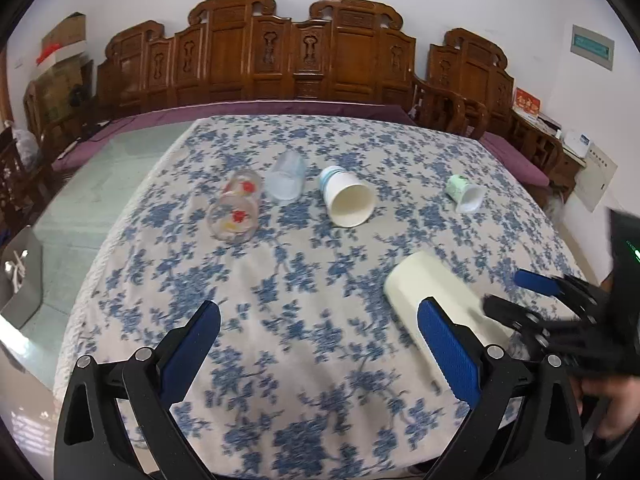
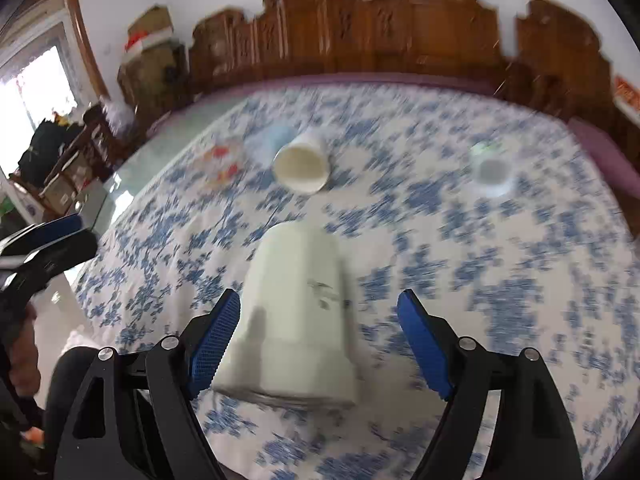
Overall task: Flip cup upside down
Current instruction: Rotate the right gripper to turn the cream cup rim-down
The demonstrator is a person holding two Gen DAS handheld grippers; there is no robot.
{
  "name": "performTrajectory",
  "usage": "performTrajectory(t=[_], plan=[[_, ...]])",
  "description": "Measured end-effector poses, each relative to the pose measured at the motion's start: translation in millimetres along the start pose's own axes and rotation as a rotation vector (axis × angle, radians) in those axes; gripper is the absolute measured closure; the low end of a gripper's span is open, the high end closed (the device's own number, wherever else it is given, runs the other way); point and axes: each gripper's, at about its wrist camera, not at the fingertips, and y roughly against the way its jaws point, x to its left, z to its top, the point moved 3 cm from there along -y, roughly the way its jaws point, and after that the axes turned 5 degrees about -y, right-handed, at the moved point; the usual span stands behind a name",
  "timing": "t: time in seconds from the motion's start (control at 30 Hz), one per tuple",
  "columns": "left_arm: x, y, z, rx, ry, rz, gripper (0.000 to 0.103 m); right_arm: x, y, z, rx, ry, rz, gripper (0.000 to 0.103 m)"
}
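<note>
On the floral-clothed worktop point(image 1: 280, 300), a cream cup point(image 2: 296, 312) lies on its side between the spread blue pads of the right tongs point(image 2: 320, 336), which are released; the left pad sits against the cup's wall, the right pad stands apart from it. Whether the cup's mouth or base faces the camera is blurred. The left tongs point(image 1: 320, 344) hang released over bare cloth beside the cup. Farther back lie a patterned glass point(image 1: 236, 212), a clear plastic cup point(image 1: 286, 178), a paper cup point(image 1: 348, 200) and a small green cup point(image 1: 464, 192), all on their sides.
</note>
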Motion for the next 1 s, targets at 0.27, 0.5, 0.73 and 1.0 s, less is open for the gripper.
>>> performTrajectory(t=[0.27, 0.5, 0.73, 1.0], plan=[[-43, -36, 18, 0.077, 0.015, -0.074, 0.008, -49, 39, -28, -0.173, -0.046, -0.136, 0.017], [-71, -78, 26, 0.193, 0.057, -0.118, 0.022, -76, 31, -41, -0.175, -0.093, -0.132, 0.017], [-77, -119, 24, 0.323, 0.176, -0.141, 0.027, -84, 24, -46, -0.159, -0.137, -0.087, 0.017], [-81, -144, 22, 0.424, 0.228, -0.148, 0.028, -89, 22, -48, -0.145, -0.180, -0.056, 0.017]])
